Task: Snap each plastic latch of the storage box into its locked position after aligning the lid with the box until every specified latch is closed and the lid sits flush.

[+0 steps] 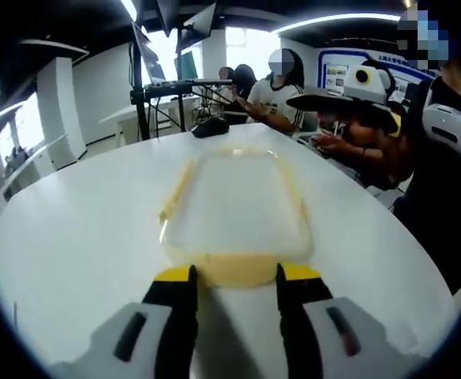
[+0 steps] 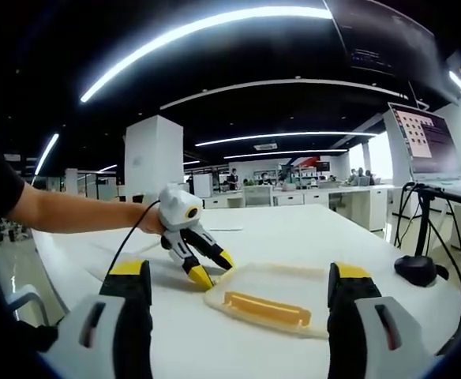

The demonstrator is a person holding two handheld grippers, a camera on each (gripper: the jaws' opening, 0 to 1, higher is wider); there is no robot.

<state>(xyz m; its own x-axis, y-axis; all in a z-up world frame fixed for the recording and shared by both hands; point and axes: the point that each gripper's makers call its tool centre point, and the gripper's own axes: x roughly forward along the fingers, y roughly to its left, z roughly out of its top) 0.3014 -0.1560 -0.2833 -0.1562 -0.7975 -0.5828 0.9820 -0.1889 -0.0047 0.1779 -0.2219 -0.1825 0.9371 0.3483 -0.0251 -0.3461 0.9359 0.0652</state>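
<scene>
storage box (image 2: 271, 309) is lying on the white counter (image 1: 80, 229), lid on. left gripper (image 1: 236, 278) is straddling the near yellow latch (image 1: 238, 270), jaws spread; right gripper (image 2: 238, 276) is hovering, jaws spread. judgement: press each latch squarely while steadying the lid.

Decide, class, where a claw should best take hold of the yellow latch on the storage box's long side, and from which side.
Grip the yellow latch along its free outer edge, coming from the right claw side. It lies as a long flat bar against the storage box side facing that claw, while the left claw stands open at the box's end.
</scene>
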